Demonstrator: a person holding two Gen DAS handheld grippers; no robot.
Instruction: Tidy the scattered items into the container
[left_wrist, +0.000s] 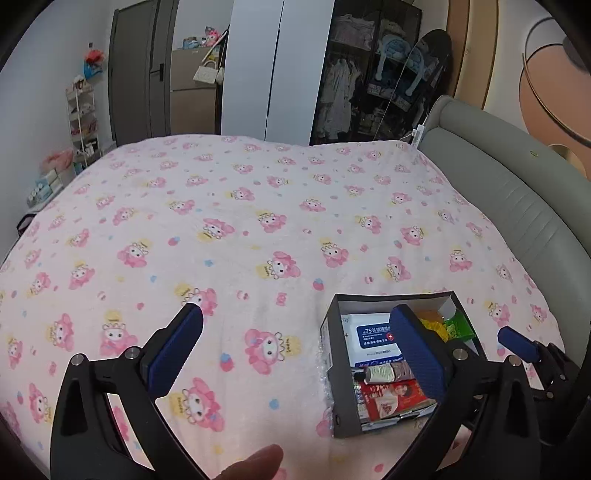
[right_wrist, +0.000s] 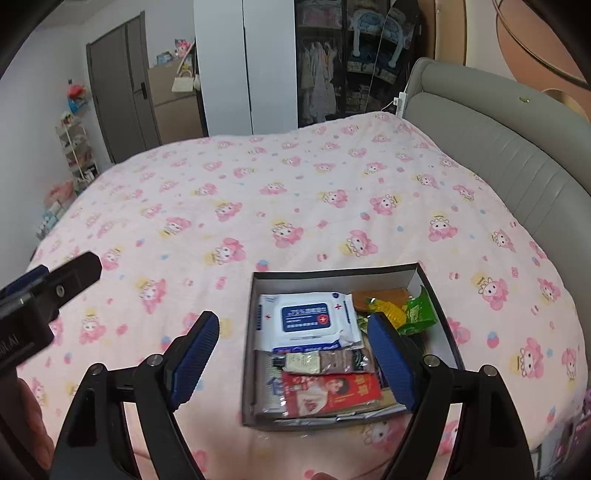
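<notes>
Both my grippers, left gripper (left_wrist: 295, 350) and right gripper (right_wrist: 295, 354), are spread wide with nothing in them. The box (right_wrist: 439, 314) sits on the pink blanket (right_wrist: 258, 184), wipes pack (right_wrist: 306, 317) and sachets (right_wrist: 332, 391) inside.

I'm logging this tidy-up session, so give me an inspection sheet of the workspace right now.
Surface: bed blanket, pink cartoon print, no loose items seen on it.
Job's things: open box holds wipes pack, small tube, red packet, green packet and yellow wrapper.
Clutter: nothing seen.
Grippers: left gripper open, empty; right gripper open, empty, above the box.
Cables: white cable at the headboard's end.
Surroundings: grey headboard, white wardrobe, open closet, white shelf rack.
</notes>
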